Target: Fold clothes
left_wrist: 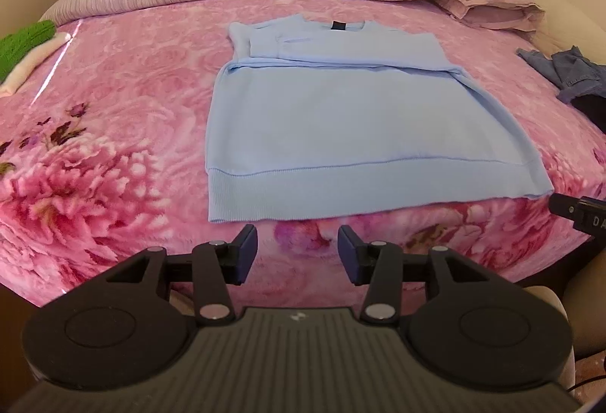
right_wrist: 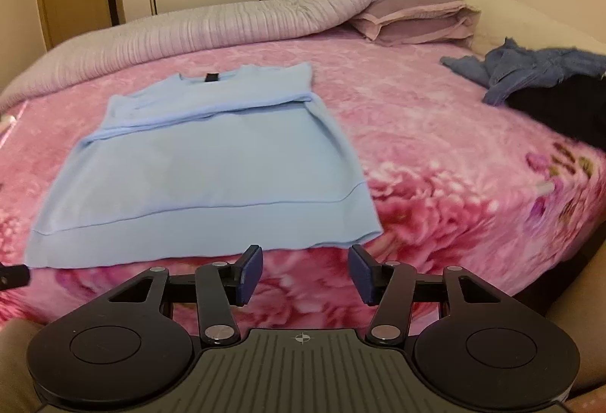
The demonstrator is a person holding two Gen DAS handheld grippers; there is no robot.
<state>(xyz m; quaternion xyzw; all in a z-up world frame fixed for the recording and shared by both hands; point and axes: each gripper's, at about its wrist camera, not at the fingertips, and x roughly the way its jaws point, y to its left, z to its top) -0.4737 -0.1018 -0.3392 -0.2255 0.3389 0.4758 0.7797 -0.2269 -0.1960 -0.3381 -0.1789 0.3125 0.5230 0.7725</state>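
Left gripper (left_wrist: 297,254): sat at the bottom centre of the left wrist view; its jaws stood apart with nothing between them, only pink blanket showing in the gap.
Sweatshirt (left_wrist: 333,117): pale blue, lay flat on the bed (left_wrist: 113,91) in the middle of that view, sleeves folded in across the chest, collar at the top of the frame, ribbed hem at the bottom.
Hem versus left jaws: the hem's lower left corner lay just above and slightly left of the jaws, apart from them.
Right gripper (right_wrist: 305,275): sat at the bottom centre of the right wrist view; jaws likewise apart and empty.
Hem versus right jaws: the hem's lower right corner lay just above them, a little left of centre, not touching.
Long axis: ran from hem near the jaws to collar farther away.
Nearer hand: neither; each faced its own hem corner.
Likely next: lifting the hem toward the collar.
Denim heap (right_wrist: 530,72): upper right, well apart.
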